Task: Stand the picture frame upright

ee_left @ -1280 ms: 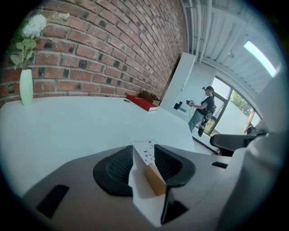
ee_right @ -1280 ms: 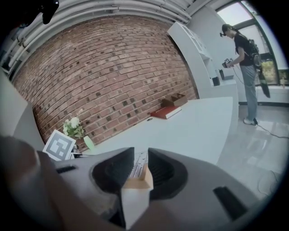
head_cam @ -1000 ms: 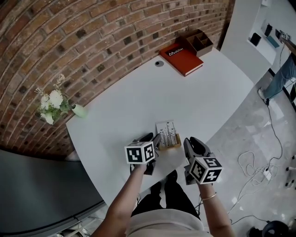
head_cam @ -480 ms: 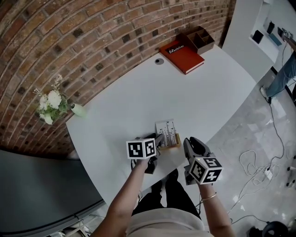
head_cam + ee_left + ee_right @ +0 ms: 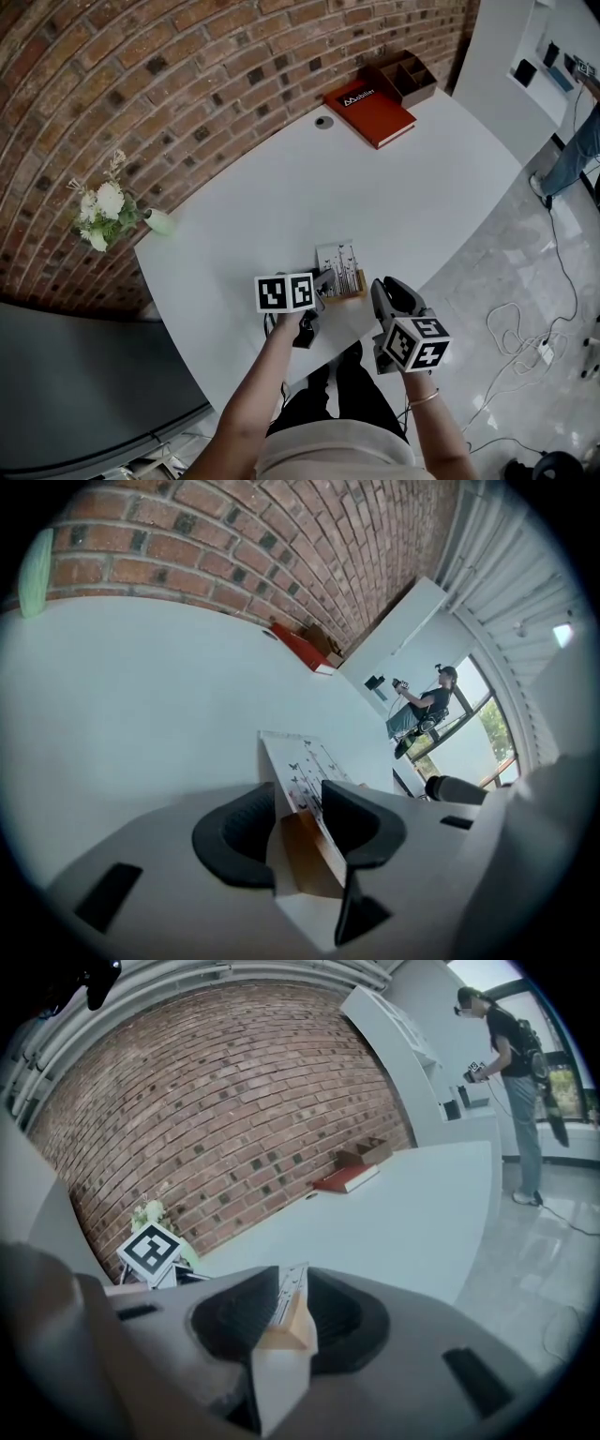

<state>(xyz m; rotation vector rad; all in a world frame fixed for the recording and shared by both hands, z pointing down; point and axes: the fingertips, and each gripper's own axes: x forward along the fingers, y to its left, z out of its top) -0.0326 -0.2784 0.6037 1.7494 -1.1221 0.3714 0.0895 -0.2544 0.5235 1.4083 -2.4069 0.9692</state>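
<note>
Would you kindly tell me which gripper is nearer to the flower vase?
Left. The left gripper grips the picture frame at its edge on the vase side; the right gripper grips its far edge.

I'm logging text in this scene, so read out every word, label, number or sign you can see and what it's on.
Red book: white logo and one word on the cover, too small to read.
Picture frame: a fine printed pattern, no legible words.
Marker cubes: black-and-white square patterns, no letters or digits.
Nothing else is readable.
</note>
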